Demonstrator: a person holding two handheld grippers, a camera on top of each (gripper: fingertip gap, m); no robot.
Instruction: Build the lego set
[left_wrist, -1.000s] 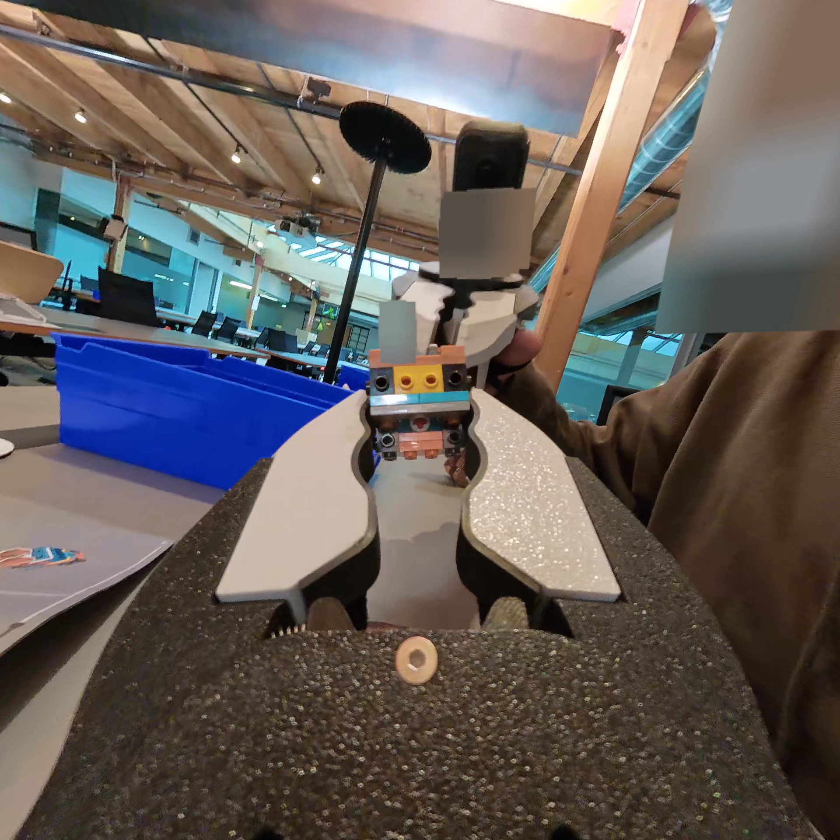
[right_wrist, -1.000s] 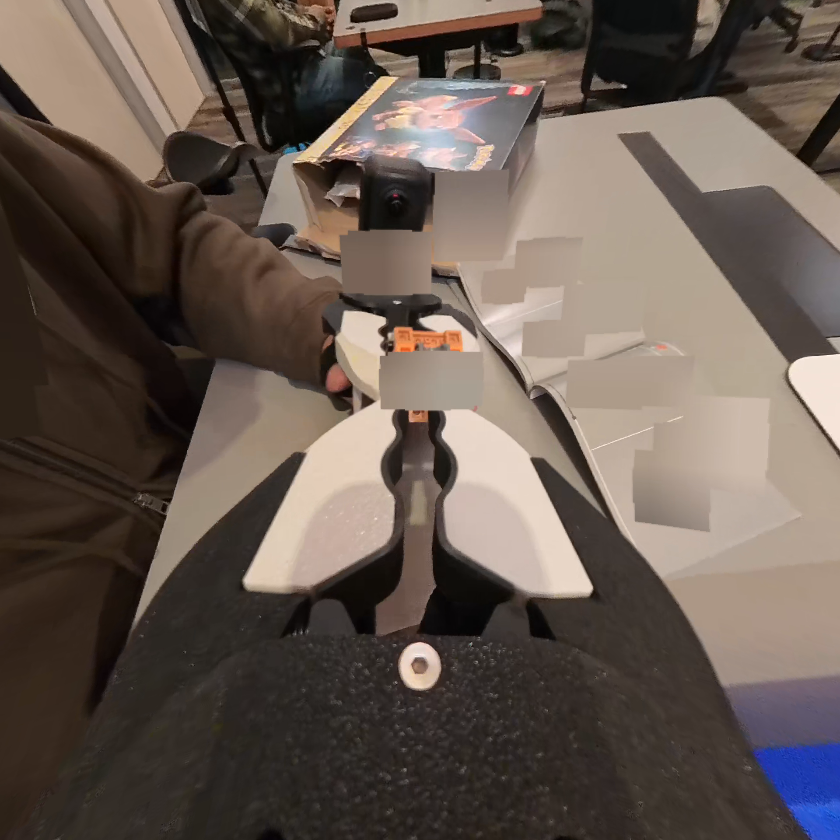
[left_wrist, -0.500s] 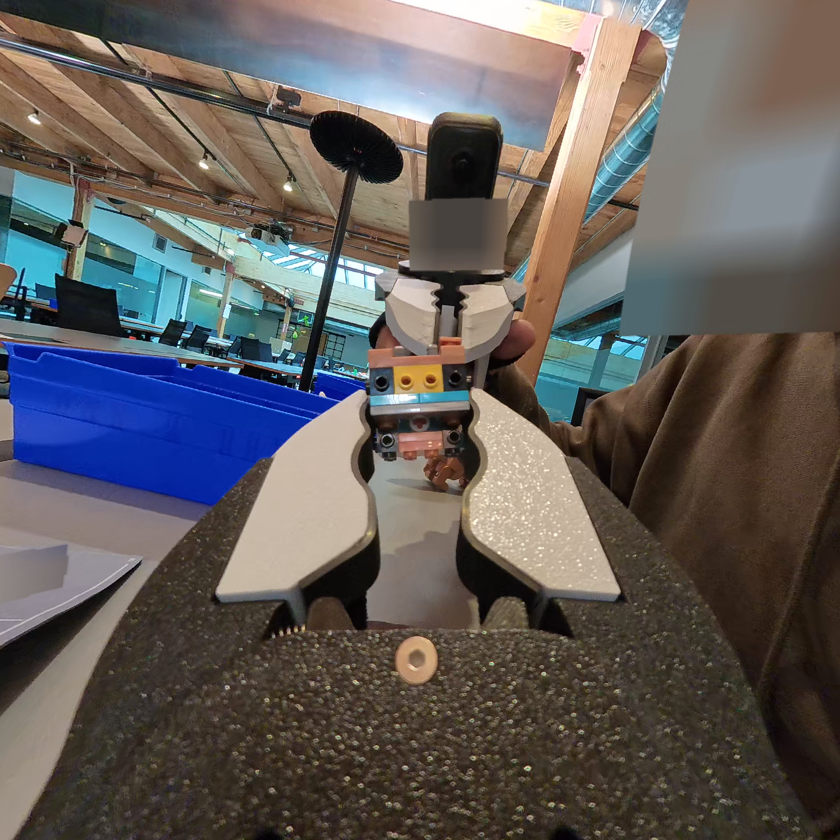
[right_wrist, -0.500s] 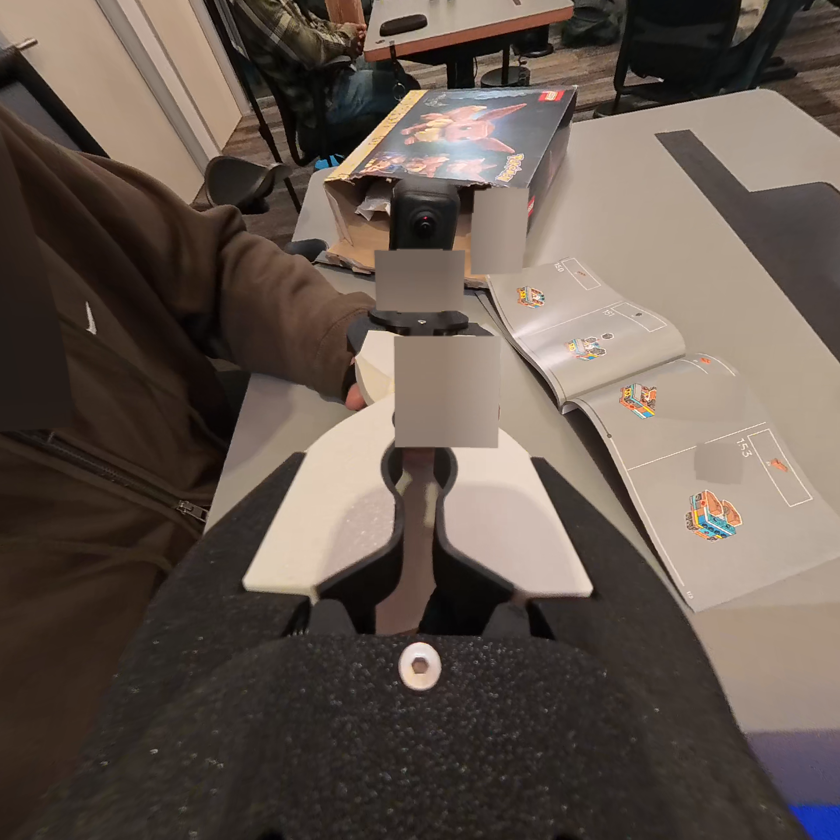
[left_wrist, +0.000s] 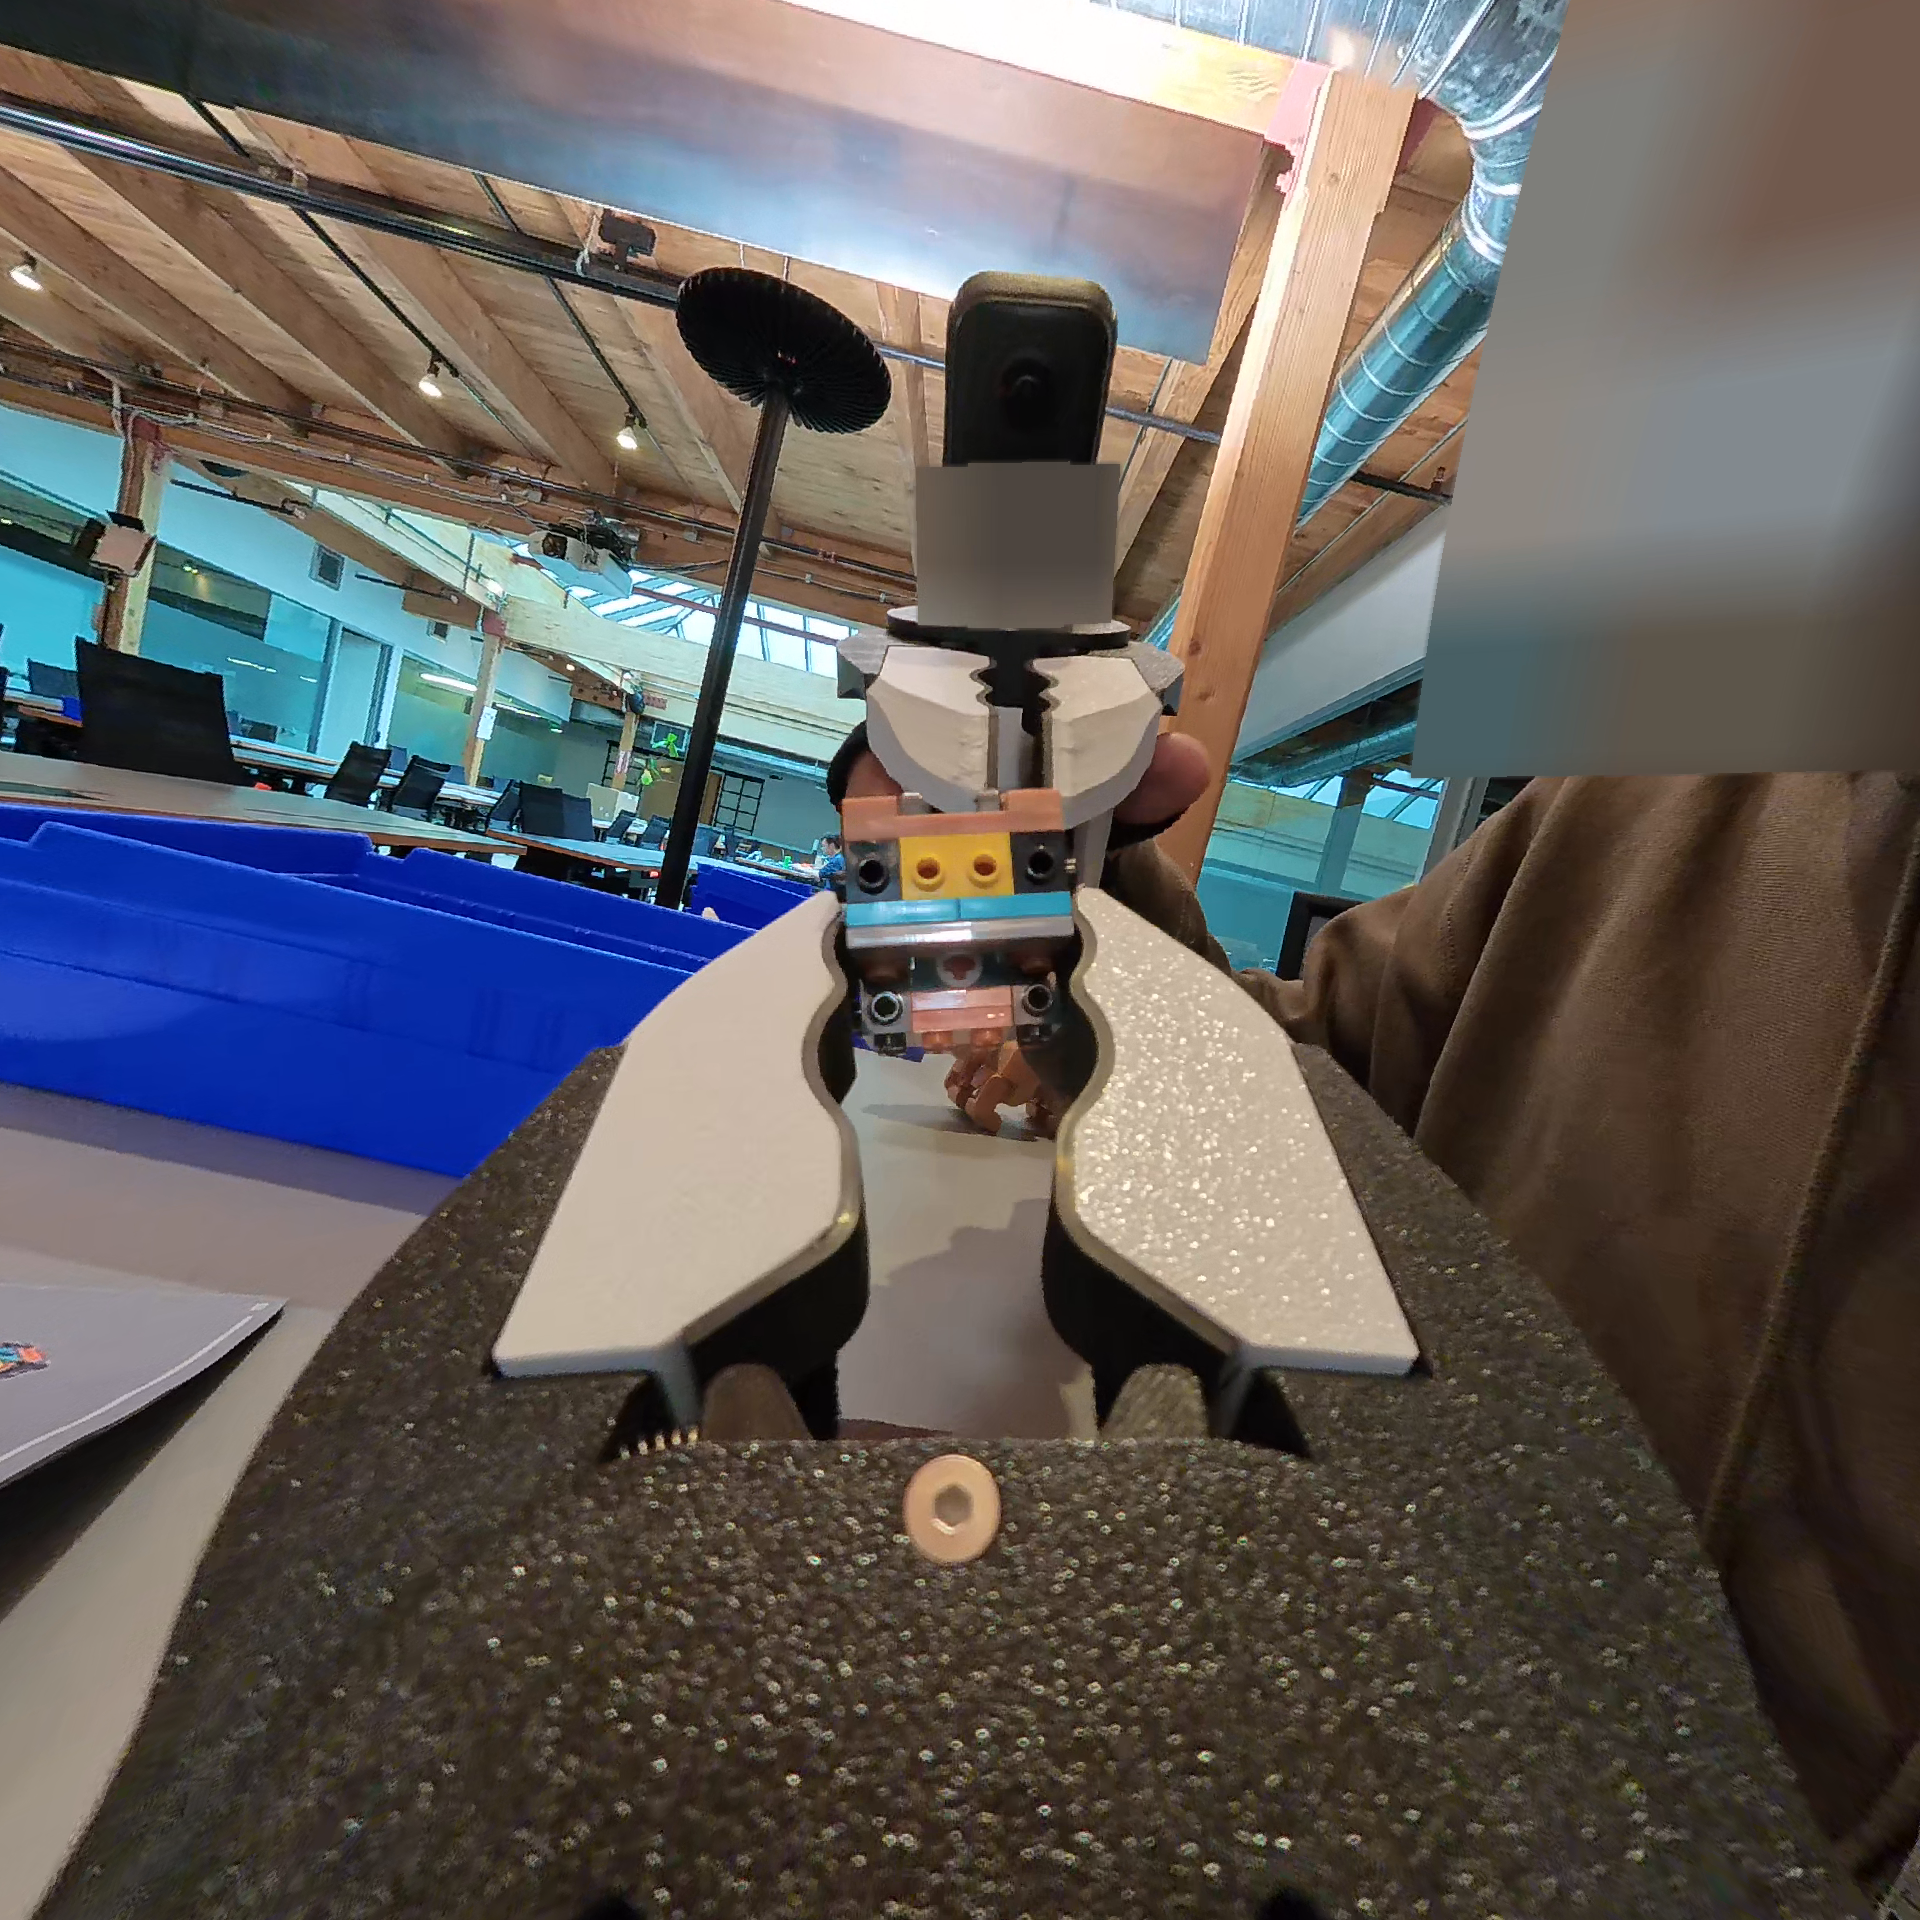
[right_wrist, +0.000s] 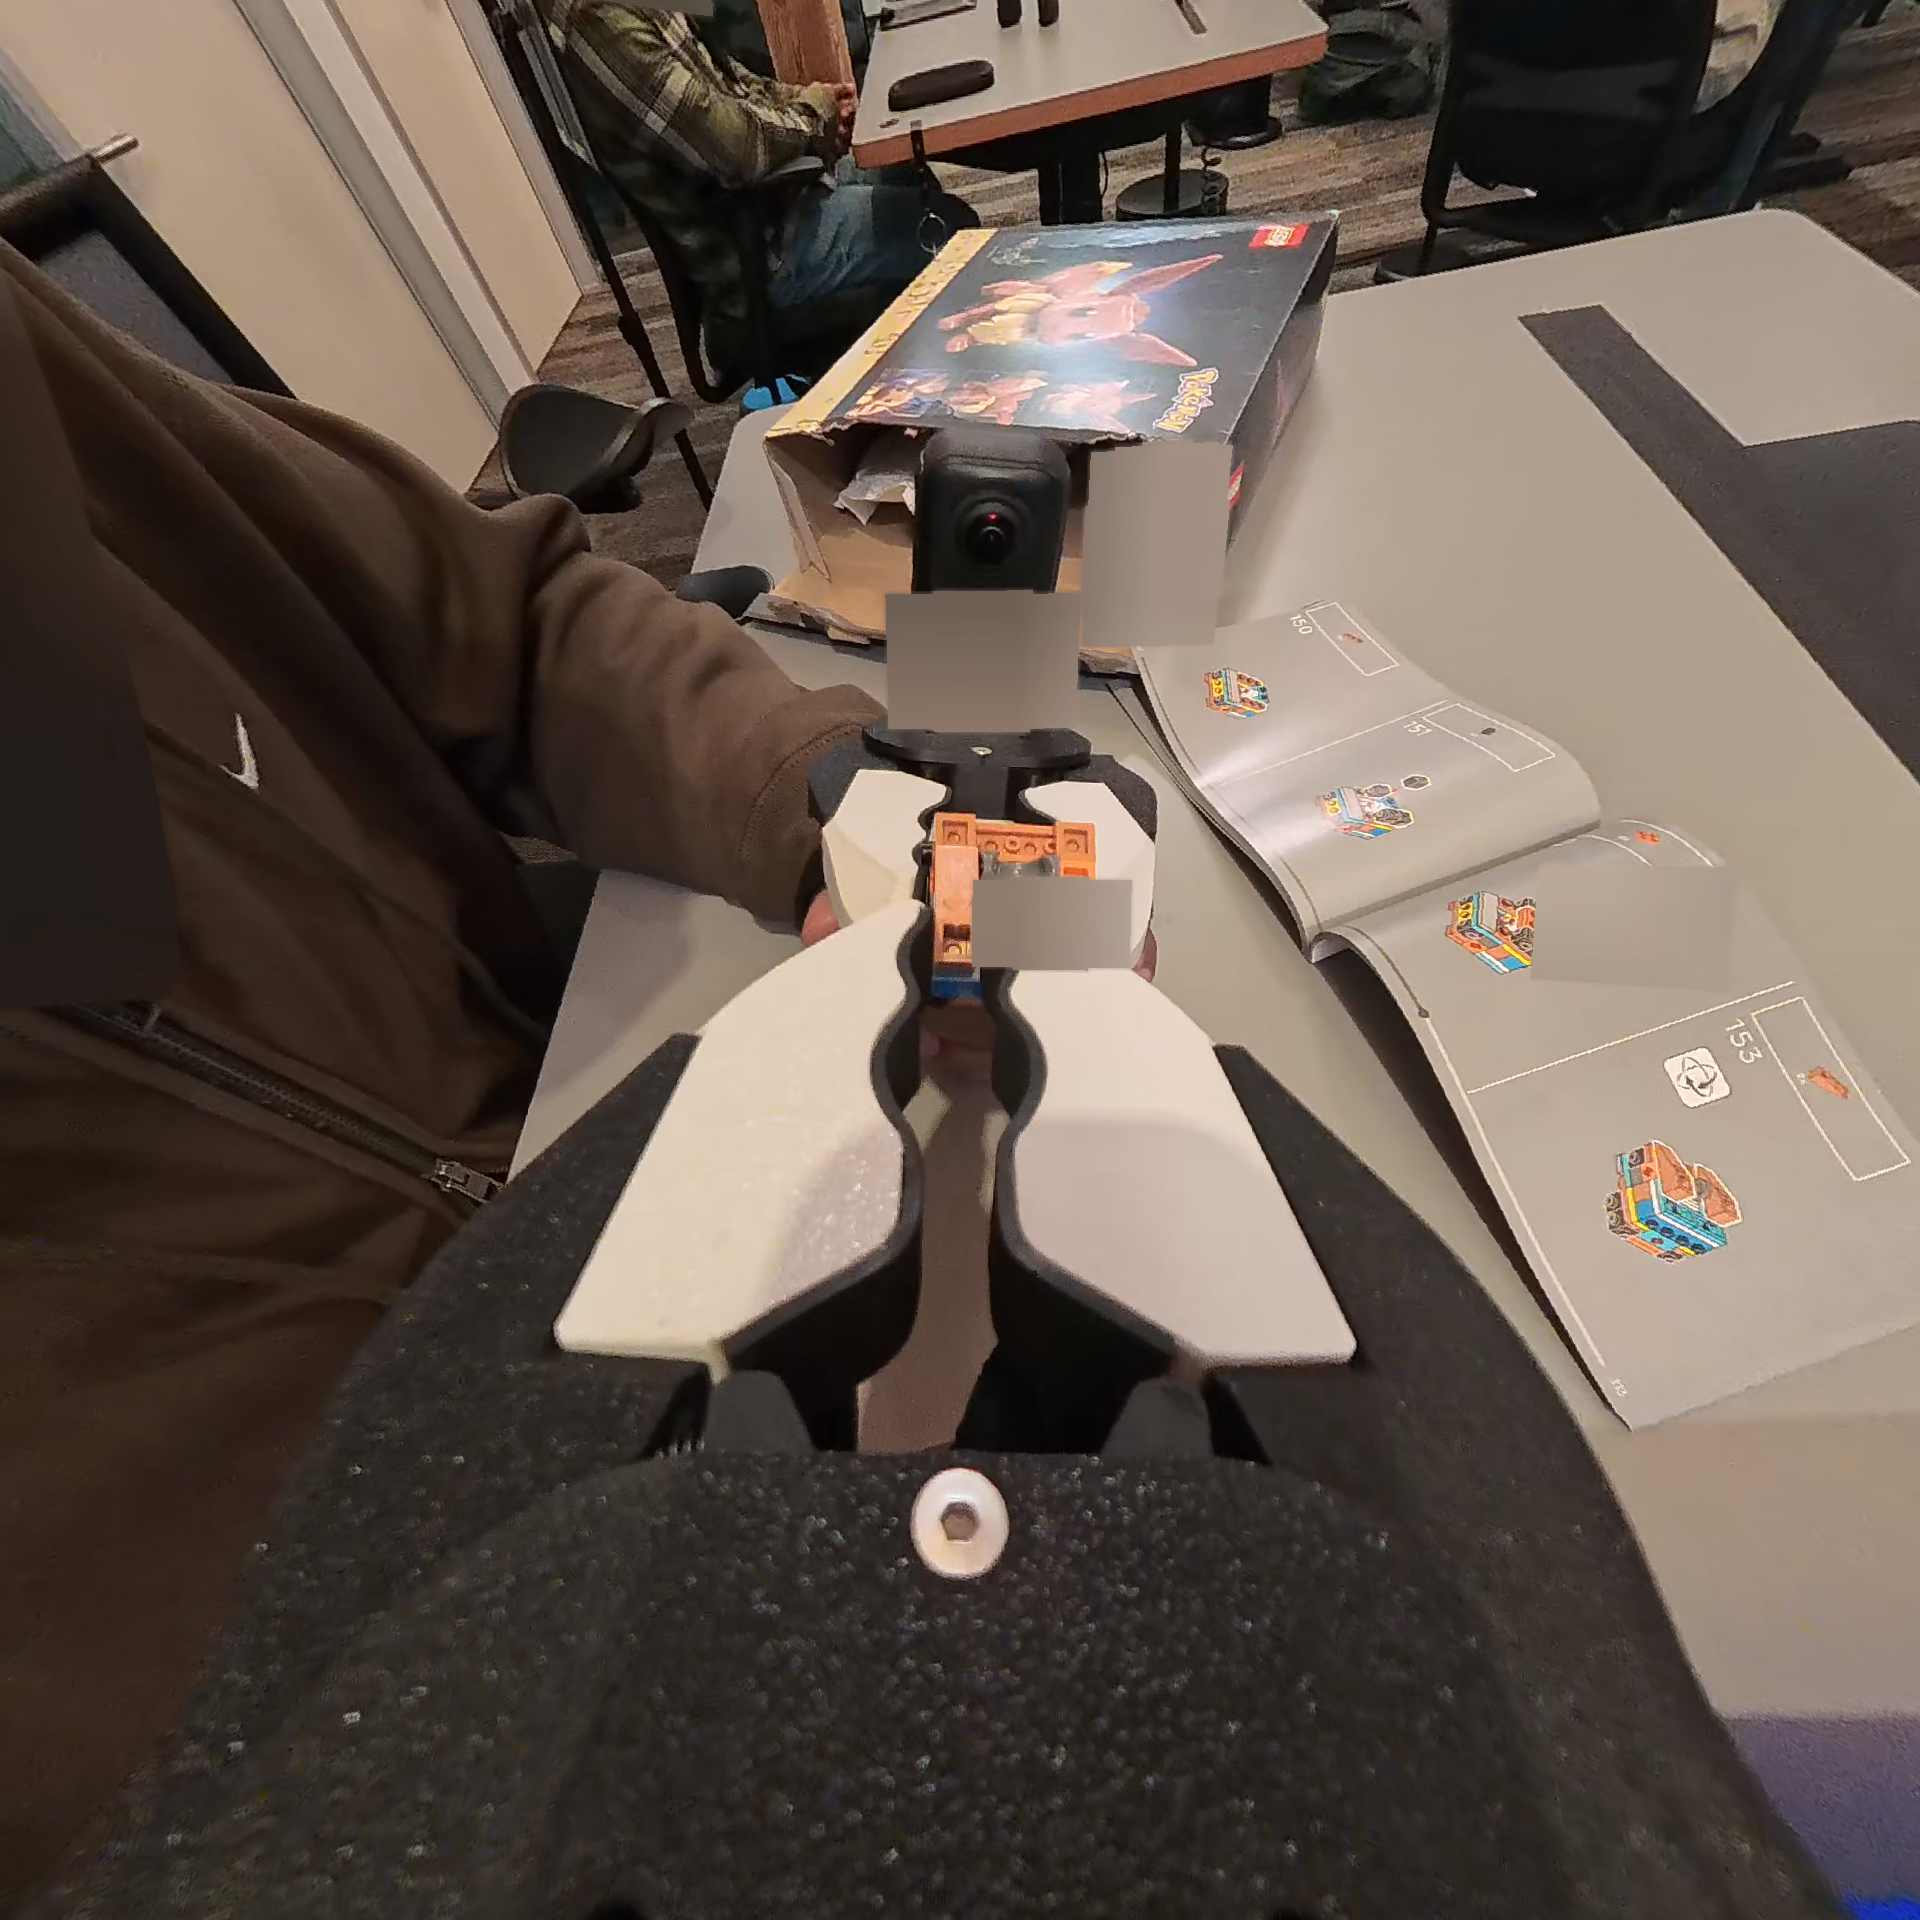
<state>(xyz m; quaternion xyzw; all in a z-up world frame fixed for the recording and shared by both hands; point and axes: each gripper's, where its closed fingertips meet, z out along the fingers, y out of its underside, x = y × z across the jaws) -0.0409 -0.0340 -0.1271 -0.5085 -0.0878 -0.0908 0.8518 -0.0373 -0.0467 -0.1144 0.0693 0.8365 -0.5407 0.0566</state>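
Held above the surface (right_wrist: 1558, 499) near the person's edge, the lego assembly (left_wrist: 956, 914) is clamped by the left tongs (left_wrist: 956, 997), while the right tongs (right_wrist: 954, 966) pinch its orange piece (right_wrist: 954, 914); a skewed push could pop it loose.

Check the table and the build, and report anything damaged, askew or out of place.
The set's cardboard box has a ragged, torn-open end with crumpled wrapping poking out. A small brown lego piece lies loose on the table. The lego assembly looks straight.
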